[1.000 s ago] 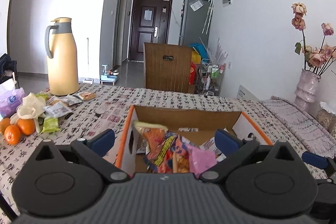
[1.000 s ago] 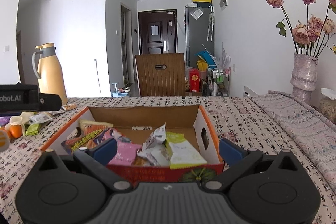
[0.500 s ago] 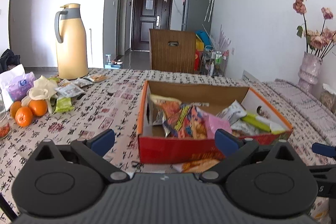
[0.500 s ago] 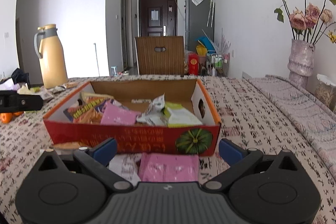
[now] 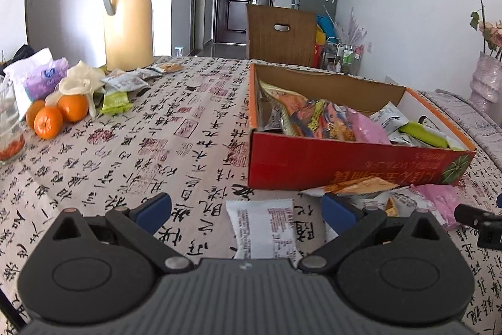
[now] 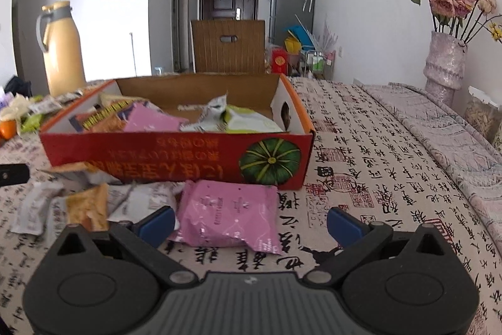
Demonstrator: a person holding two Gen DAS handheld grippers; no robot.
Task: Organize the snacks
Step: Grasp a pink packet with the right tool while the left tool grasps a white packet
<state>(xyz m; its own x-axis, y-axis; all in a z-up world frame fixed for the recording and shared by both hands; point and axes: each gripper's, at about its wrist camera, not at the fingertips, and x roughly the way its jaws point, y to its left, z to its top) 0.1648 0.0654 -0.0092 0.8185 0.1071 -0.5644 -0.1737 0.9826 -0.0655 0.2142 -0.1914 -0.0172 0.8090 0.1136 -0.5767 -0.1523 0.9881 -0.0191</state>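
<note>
A red cardboard box [image 5: 345,165] [image 6: 175,153] with an orange rim stands on the table, filled with several snack packets. Loose packets lie on the cloth in front of it. A white packet [image 5: 262,225] lies between the open fingers of my left gripper [image 5: 246,214], untouched. A pink packet [image 6: 226,214] lies between the open fingers of my right gripper [image 6: 251,222], close to the left blue pad. An orange packet [image 6: 88,206] and grey-white packets [image 6: 34,209] lie to its left. The right gripper's tip [image 5: 480,222] shows at the left wrist view's right edge.
A yellow thermos jug [image 5: 127,14] stands at the far left, with more packets [image 5: 125,82], oranges [image 5: 58,115], a tissue pack [image 5: 44,77] and a glass [image 5: 9,127] nearby. A vase of dried roses [image 6: 445,65] stands far right. A wooden chair [image 6: 229,46] is behind the table.
Both grippers have drawn back from over the box and dropped low to the table in front of it. The loose packets before the box have come into view between the fingers.
</note>
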